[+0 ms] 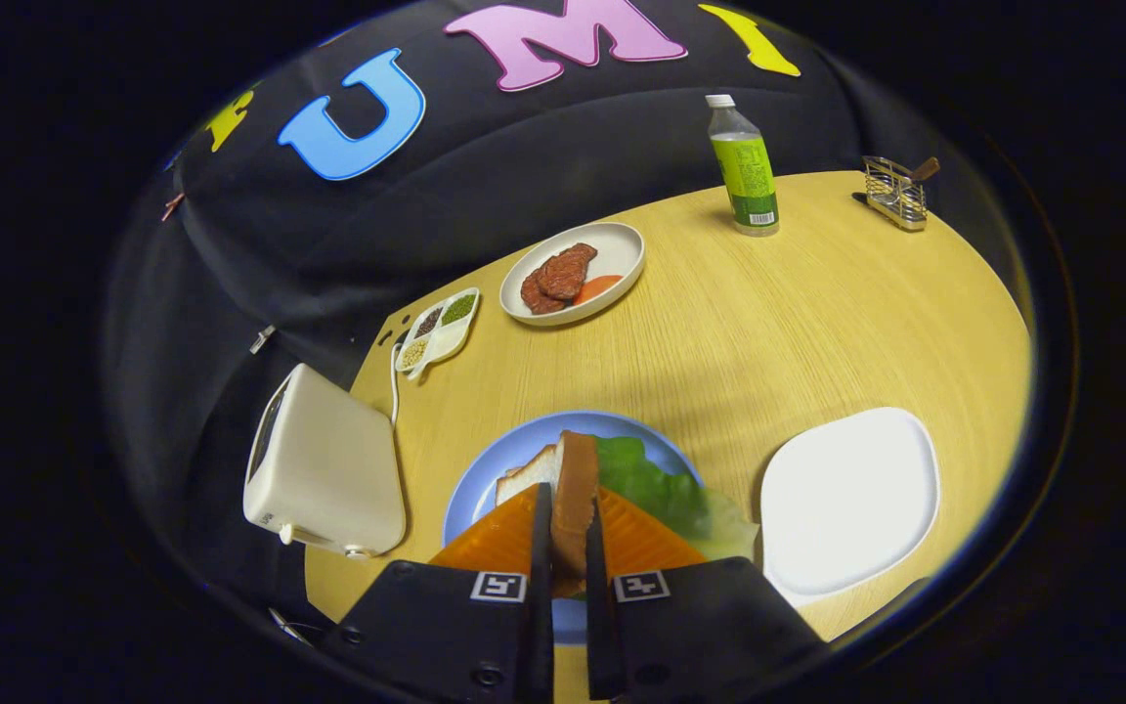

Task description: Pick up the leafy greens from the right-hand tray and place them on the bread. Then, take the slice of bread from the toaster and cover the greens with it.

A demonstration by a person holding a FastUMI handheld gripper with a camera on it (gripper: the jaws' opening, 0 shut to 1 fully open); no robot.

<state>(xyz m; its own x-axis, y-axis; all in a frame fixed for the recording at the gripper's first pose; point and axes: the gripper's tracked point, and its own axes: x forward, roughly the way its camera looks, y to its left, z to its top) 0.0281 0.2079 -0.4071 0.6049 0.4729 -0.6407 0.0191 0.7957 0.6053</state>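
My gripper (568, 508) is shut on a slice of bread (575, 489), held on edge between both fingers above the blue plate (485, 479). On that plate lies another slice of bread (527, 475) with the leafy greens (661, 484) spread over it and out past the plate's right rim. The cream toaster (324, 469) stands to the left of the plate, at the table's edge. The white square tray (851, 499) lies to the right of the plate, bare.
Beyond the plate lie an oval dish (617, 256) with meat slices and a carrot piece, and a small divided dish (438, 330) of seeds. A green-labelled bottle (744, 168) and a wire rack (897, 192) stand at the far side of the wooden table (817, 323).
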